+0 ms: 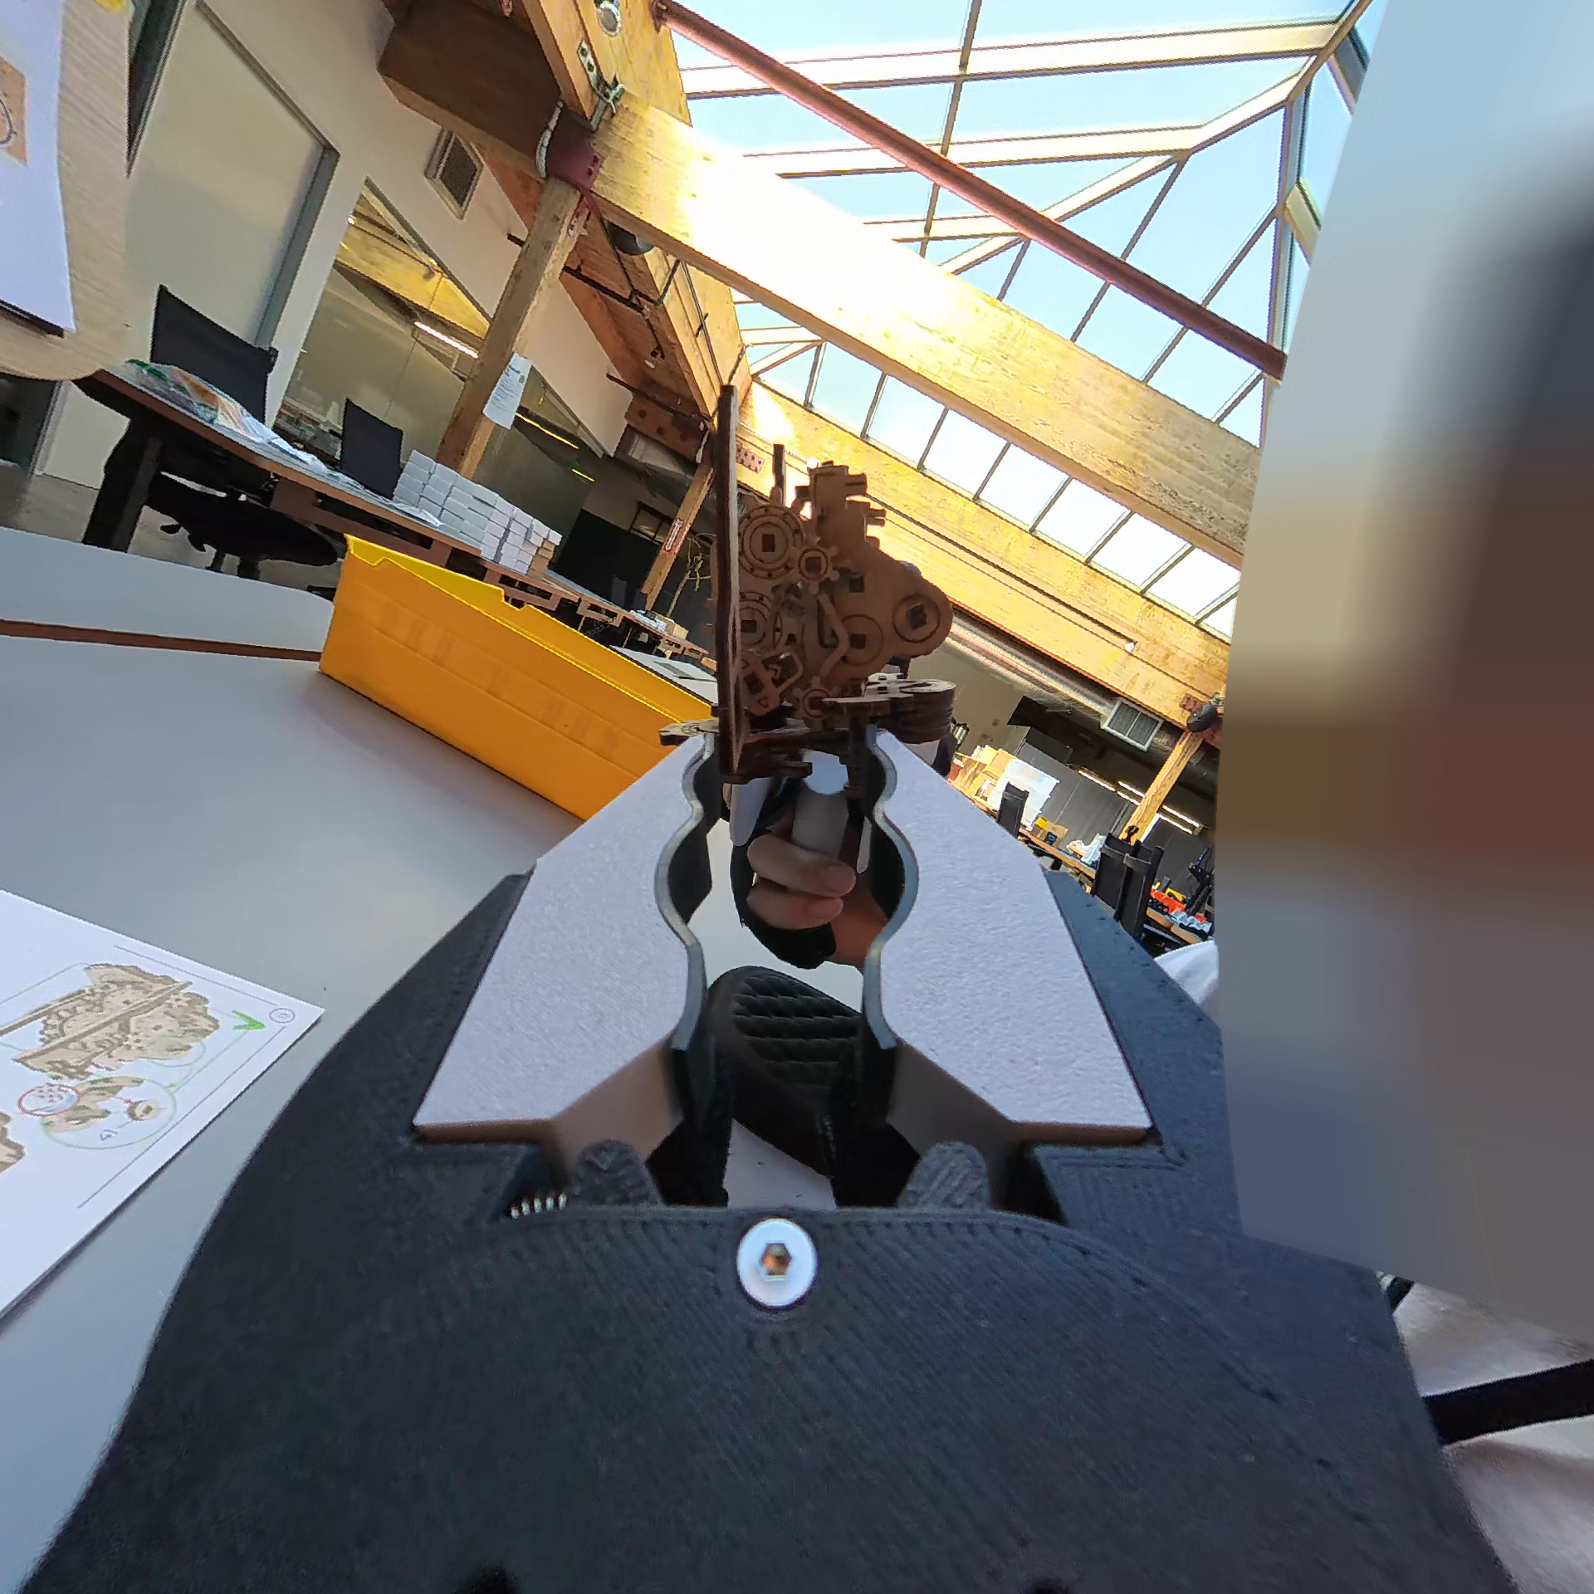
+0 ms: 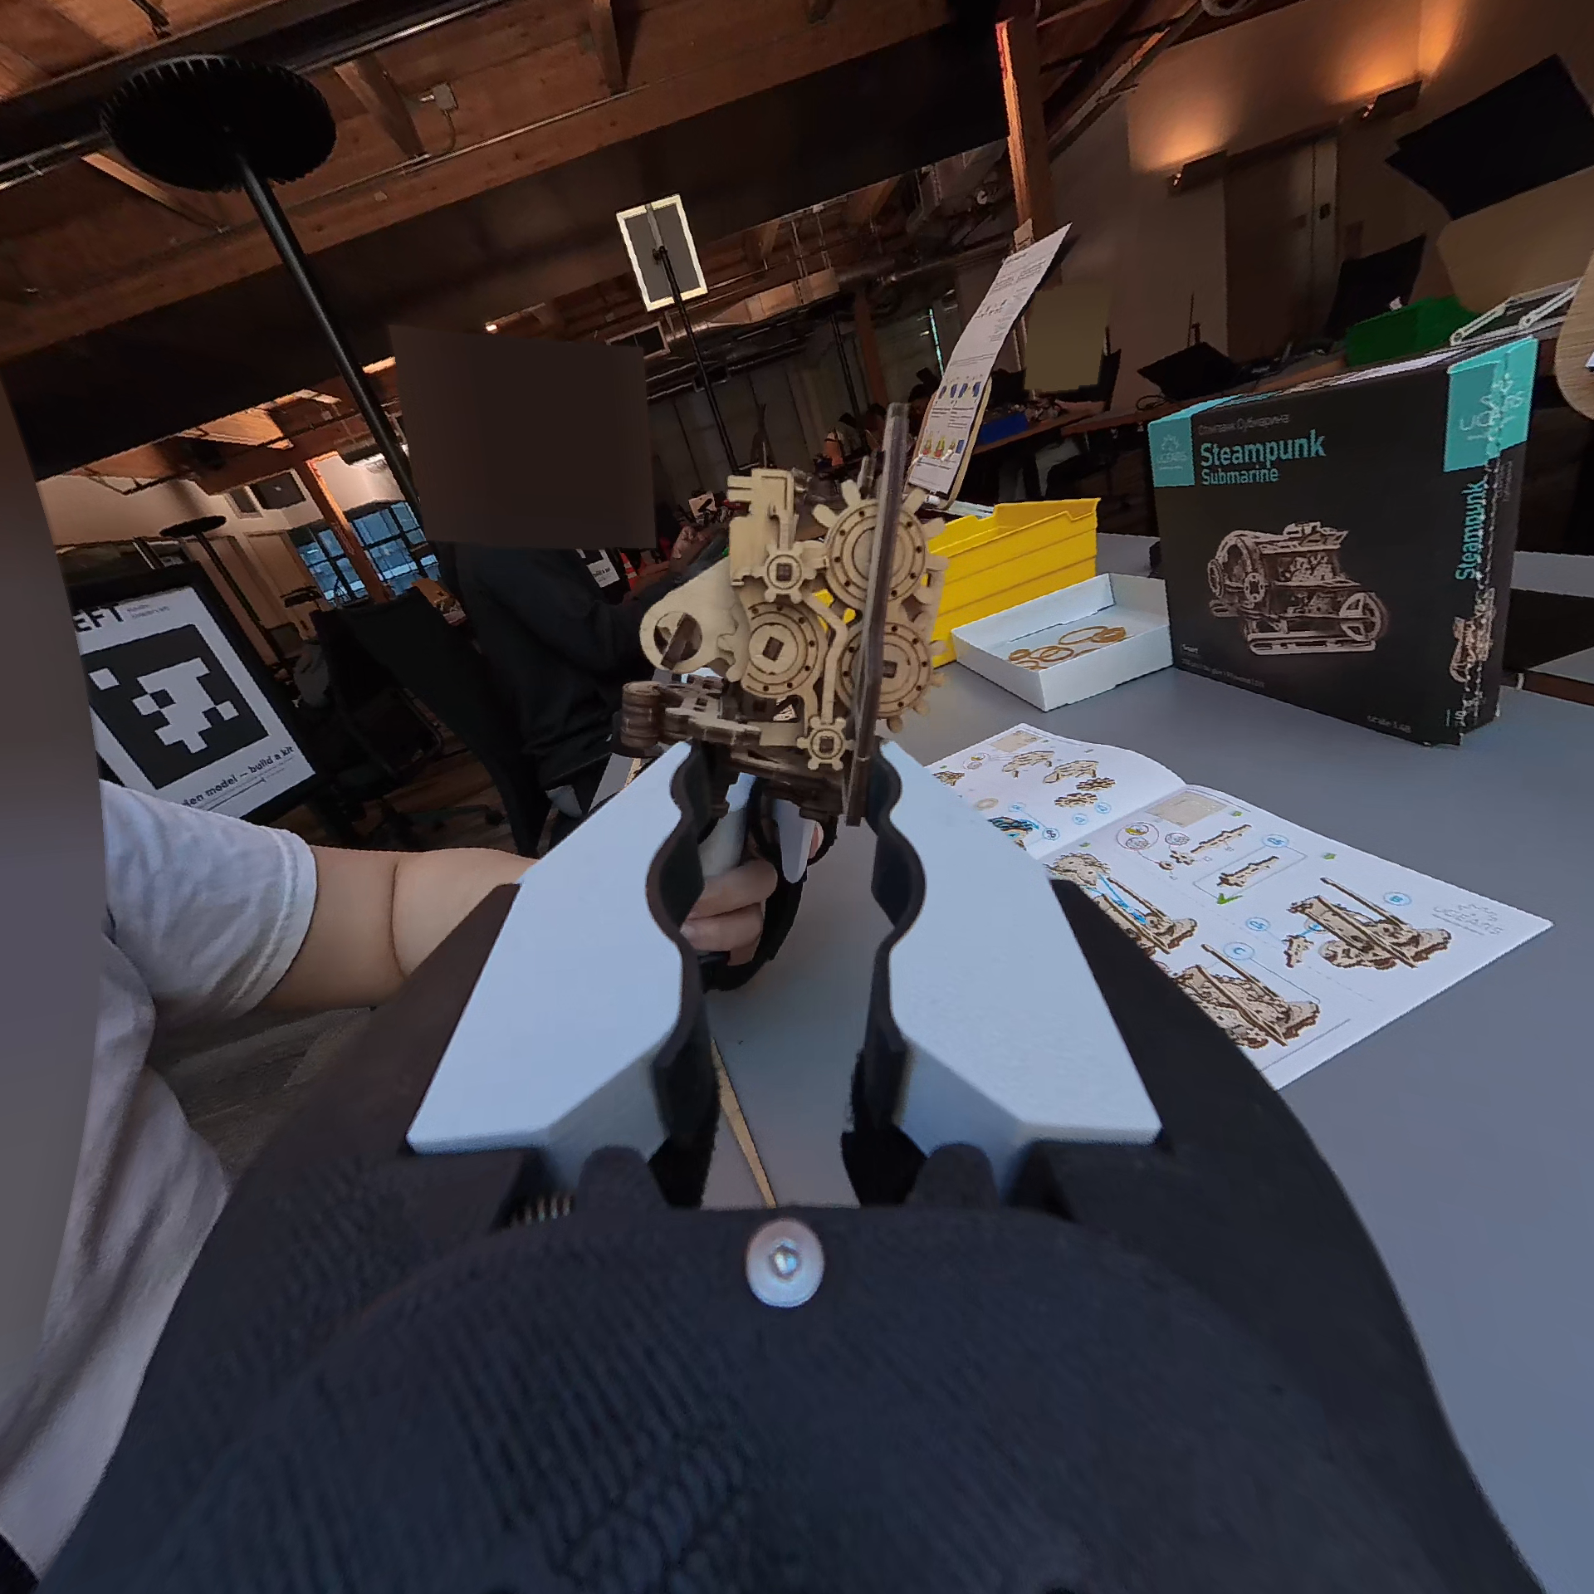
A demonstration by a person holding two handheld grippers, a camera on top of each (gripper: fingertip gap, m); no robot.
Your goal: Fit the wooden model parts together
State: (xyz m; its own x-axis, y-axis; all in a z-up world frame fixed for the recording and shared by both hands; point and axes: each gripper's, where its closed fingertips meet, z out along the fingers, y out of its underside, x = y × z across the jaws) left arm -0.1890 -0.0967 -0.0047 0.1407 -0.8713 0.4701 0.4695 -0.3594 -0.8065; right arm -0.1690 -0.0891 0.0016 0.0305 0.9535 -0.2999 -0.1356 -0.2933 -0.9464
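Two grippers meet on one wooden model, held up in the air above the grey table (image 2: 1423,1164) between them. Largest on the table is the dark kit box (image 2: 1328,552) at far right, then the open instruction sheet (image 2: 1208,897) nearer in, the yellow bin (image 2: 1009,561) behind, and a shallow white tray (image 2: 1069,638) holding loose wooden rings.

The wooden model (image 2: 802,630) is an open stack of thin laser-cut gears and plates, with one flat panel standing edge-on along its right side in the right wrist view. It looks light and stiff but brittle: the gear teeth and slim tabs would likely snap under a squeeze or a twist.

The left gripper (image 1: 789,750) has its jaws drawn in around the model's base, pinching the lower frame. The right gripper (image 2: 785,768) is likewise closed in on the bottom from the opposite side, its right fingertip against the foot of the thin panel.

Best hold, I judge, is on the layered base where the wood is thickest, keeping the fingers off the gear faces and pressing the panel only along its plane.
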